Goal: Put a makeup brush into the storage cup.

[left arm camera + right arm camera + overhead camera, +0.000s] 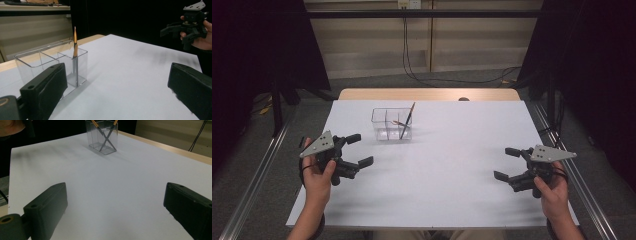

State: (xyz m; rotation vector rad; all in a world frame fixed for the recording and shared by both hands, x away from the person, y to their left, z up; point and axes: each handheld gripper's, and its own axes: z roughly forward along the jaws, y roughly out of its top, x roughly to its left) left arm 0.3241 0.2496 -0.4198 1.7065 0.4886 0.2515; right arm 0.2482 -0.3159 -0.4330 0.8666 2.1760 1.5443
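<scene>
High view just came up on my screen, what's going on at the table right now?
A person holds a gripper in each hand over a white table. The left gripper and the right gripper both have their jaws open and hold nothing. Near the far left of the table stands a clear divided container with two pens or brushes leaning crossed in one end compartment. The left gripper is the nearer one to the container, but neither touches it.

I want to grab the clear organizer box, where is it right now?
In the high view the clear organizer box stands left of centre toward the table's far edge, holding a pen, nearer the left hand-held gripper.
</scene>
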